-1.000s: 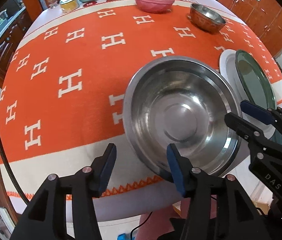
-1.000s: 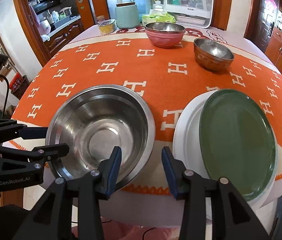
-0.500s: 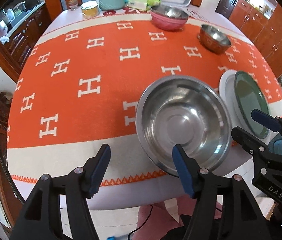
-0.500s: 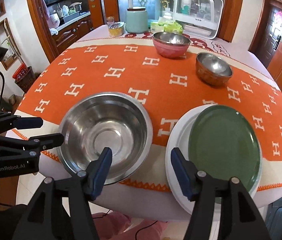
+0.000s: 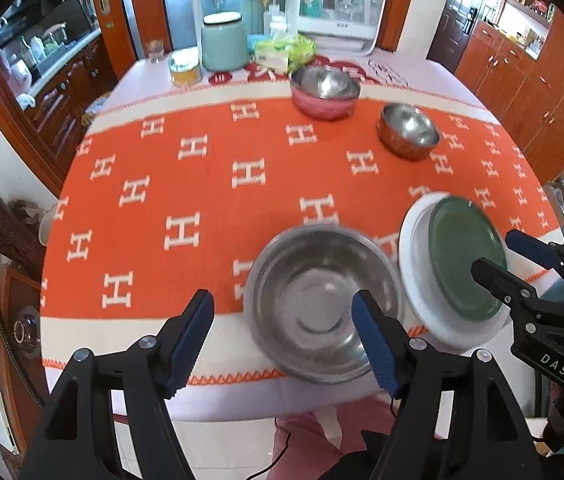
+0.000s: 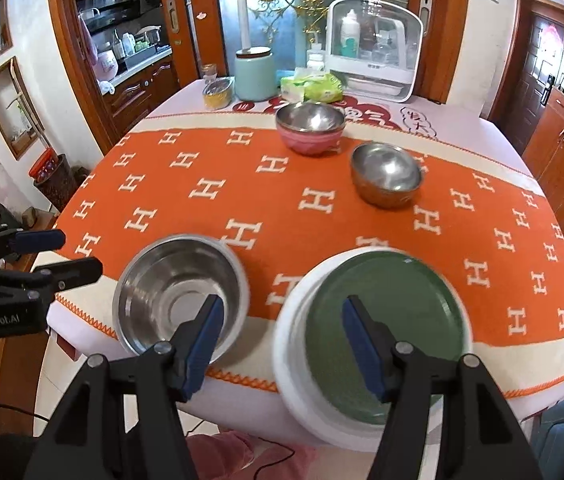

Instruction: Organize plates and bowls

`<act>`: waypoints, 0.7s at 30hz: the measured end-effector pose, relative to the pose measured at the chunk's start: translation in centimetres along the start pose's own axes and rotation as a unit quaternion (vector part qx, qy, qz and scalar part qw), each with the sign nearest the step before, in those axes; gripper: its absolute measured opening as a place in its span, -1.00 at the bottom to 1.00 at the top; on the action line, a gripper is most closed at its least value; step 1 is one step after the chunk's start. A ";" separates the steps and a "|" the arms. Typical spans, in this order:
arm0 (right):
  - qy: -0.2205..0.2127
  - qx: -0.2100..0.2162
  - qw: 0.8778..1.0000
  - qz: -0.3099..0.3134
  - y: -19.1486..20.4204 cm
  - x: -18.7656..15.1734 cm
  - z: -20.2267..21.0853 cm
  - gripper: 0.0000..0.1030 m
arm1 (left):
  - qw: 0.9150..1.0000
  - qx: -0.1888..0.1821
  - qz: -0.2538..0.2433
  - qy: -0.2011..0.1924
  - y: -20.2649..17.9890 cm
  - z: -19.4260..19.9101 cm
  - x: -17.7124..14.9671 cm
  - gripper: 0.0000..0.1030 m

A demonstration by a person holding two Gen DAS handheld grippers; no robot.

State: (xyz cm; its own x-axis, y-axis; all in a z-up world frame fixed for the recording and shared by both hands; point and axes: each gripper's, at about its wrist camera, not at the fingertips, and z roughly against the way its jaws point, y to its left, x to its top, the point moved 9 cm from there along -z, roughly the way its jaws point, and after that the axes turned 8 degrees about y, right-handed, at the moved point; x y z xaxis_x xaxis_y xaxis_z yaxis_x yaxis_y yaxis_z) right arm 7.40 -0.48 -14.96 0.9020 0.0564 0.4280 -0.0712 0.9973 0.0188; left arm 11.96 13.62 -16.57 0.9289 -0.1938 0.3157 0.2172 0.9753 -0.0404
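Left gripper (image 5: 284,340): black frame, blue pads, pointing steeply downward; jaws opening, nothing between the fingers. Its fingertips (image 6: 39,240) show at the left edge of the right wrist view, apart. Right gripper (image 6: 282,340): same build, angled downward beside the left; jaws apart, gripping nothing. Its fingertips (image 5: 526,246) show at the right edge of the left wrist view.
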 end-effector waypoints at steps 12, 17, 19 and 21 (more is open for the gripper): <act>-0.032 0.001 0.998 0.058 -6.1 5.4 3.6 0.37 | 0.999 0.006 0.018 -0.033 -5.4 4.2 5.0 0.50; -0.044 0.005 0.995 0.094 -8.0 8.2 5.0 0.59 | 0.999 0.017 0.025 -0.036 -7.4 5.5 7.6 0.53; -0.045 0.007 0.993 0.106 -8.7 9.2 5.4 0.60 | 0.999 0.019 0.032 -0.040 -7.9 5.9 8.6 0.53; -0.044 0.020 0.992 0.114 -9.1 10.2 5.7 0.65 | 0.998 0.020 0.039 -0.042 -8.3 6.3 9.7 0.54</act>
State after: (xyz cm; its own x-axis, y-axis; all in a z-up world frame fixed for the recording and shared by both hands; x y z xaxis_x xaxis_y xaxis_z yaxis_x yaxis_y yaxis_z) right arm 14.86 -9.25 -5.63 0.8200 0.2751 0.5019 -0.2885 0.9560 -0.0527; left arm 17.28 4.27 -7.18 0.9135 -0.1094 0.3918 0.1320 0.9908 -0.0309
